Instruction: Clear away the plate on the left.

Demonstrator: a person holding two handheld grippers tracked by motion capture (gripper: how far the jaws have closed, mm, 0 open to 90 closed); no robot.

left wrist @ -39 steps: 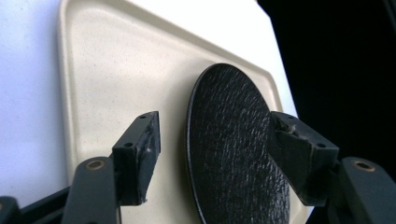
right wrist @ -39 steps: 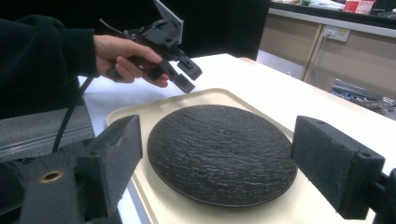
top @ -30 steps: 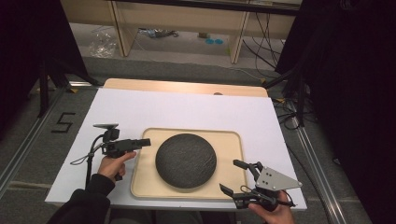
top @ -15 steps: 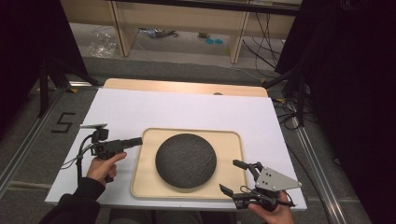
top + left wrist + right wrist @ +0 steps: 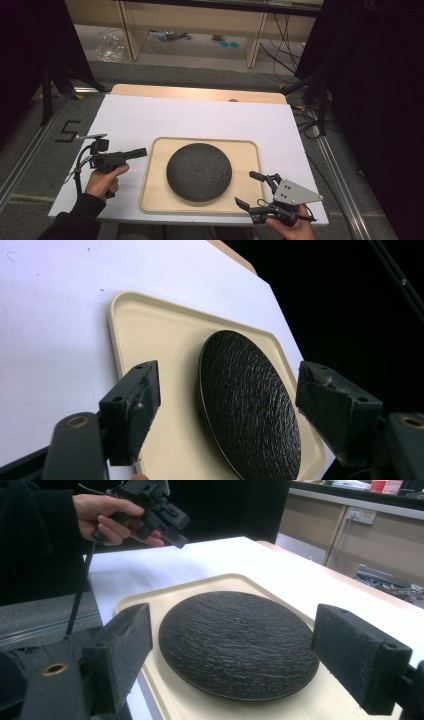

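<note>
A black plate [image 5: 199, 171] lies in the middle of a beige tray [image 5: 155, 190] on the white table [image 5: 200, 117]. The left gripper [image 5: 141, 152] hangs just left of the tray, its jaws wide apart after opening further, holding nothing. The right gripper [image 5: 249, 189] sits at the tray's near right corner, jaws spread and empty.

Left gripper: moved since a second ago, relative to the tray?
Yes. The left gripper has drawn back leftward off the tray edge and now sits beside it over the white table. Its jaws have just been opening, with nothing between them.
</note>
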